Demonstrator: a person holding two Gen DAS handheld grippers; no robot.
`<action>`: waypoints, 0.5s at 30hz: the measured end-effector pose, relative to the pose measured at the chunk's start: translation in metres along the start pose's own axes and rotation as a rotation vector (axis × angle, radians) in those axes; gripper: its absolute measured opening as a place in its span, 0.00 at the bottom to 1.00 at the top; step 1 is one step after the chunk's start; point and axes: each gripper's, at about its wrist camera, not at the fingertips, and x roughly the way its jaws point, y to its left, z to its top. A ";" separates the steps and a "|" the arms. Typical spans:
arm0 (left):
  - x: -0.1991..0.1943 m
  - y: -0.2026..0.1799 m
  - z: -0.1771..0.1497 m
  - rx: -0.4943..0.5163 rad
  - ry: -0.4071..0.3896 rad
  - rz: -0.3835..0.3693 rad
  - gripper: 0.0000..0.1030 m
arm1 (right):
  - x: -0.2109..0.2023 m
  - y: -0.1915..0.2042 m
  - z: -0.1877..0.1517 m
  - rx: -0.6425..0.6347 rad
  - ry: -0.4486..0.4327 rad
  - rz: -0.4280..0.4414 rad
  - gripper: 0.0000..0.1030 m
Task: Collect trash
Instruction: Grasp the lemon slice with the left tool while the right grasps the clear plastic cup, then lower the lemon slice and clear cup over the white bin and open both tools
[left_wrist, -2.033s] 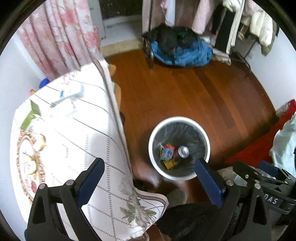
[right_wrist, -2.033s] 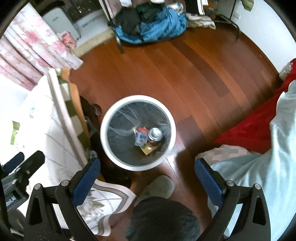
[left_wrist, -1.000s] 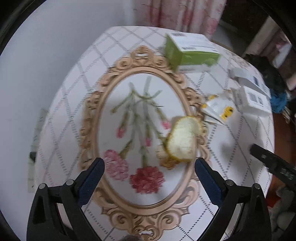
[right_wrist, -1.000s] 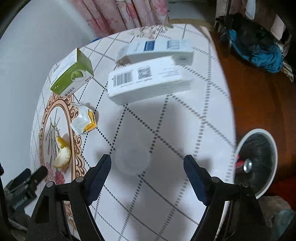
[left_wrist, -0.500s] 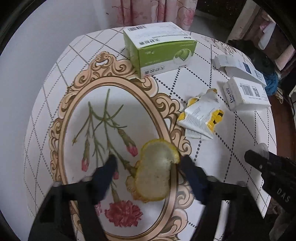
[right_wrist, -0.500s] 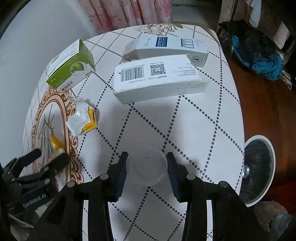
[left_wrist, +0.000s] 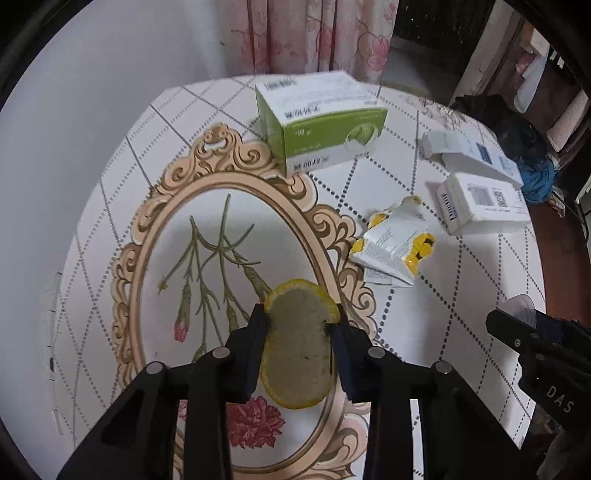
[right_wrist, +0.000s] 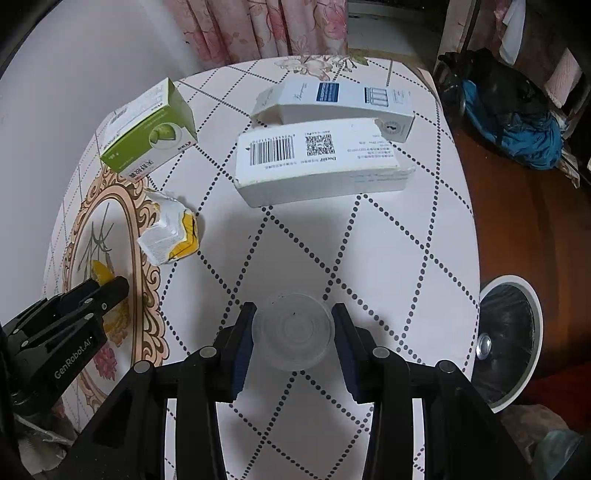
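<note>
Trash lies on the round white tablecloth (right_wrist: 388, 258): the left gripper (left_wrist: 298, 325) has just clamped a yellow citrus peel (left_wrist: 297, 350) over the printed floral frame, while the right gripper (right_wrist: 293, 325) pinches a clear plastic cup (right_wrist: 293, 334).

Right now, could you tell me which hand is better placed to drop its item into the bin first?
Right, probably: the right gripper holds the clear cup on the table side nearest the bin.

I see a smooth printed tablecloth (right_wrist: 369, 258), matt cardboard boxes (right_wrist: 321, 166), a clear glossy plastic cup (right_wrist: 293, 336) – and a pithy, rough citrus peel (left_wrist: 299, 354) lower centre.
</note>
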 end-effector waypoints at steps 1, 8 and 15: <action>-0.007 0.002 -0.003 0.002 -0.010 0.004 0.30 | -0.003 0.000 -0.001 -0.004 -0.006 0.000 0.42; -0.054 -0.003 -0.008 0.008 -0.103 0.025 0.29 | -0.025 0.001 -0.007 -0.005 -0.049 0.003 0.42; -0.105 -0.015 -0.014 0.006 -0.183 -0.001 0.29 | -0.069 -0.007 -0.014 0.007 -0.124 0.026 0.42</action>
